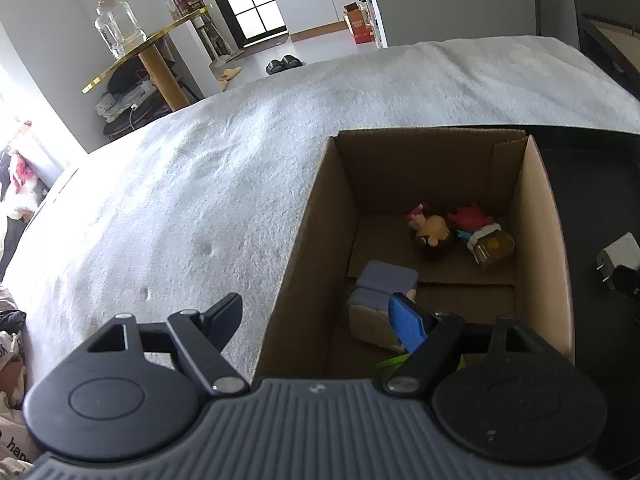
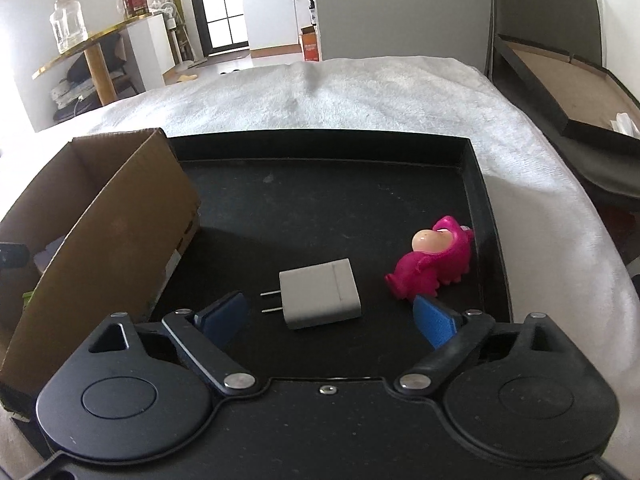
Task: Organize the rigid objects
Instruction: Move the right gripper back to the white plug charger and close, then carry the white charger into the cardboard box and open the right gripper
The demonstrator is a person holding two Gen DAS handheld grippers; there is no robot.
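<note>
A cardboard box (image 1: 320,220) stands on a white blanket, left of a black tray (image 2: 472,200). Inside the box lie a grey-blue block (image 1: 384,280), a small doll (image 1: 432,232) and a red-topped figure (image 1: 480,236). My left gripper (image 1: 320,316) is open and empty above the box's near left wall. In the right wrist view a white plug adapter (image 2: 320,300) and a pink toy figure (image 2: 432,264) lie on the tray. My right gripper (image 2: 332,320) is open, its fingers on either side of the adapter, just above the tray. The box also shows in the right wrist view (image 2: 100,232).
The adapter shows at the right edge of the left wrist view (image 1: 616,260). A white blanket (image 1: 200,184) covers the bed. A gold table (image 1: 132,48) with a glass jar stands at the far left. A dark bed frame (image 2: 560,80) lies to the right.
</note>
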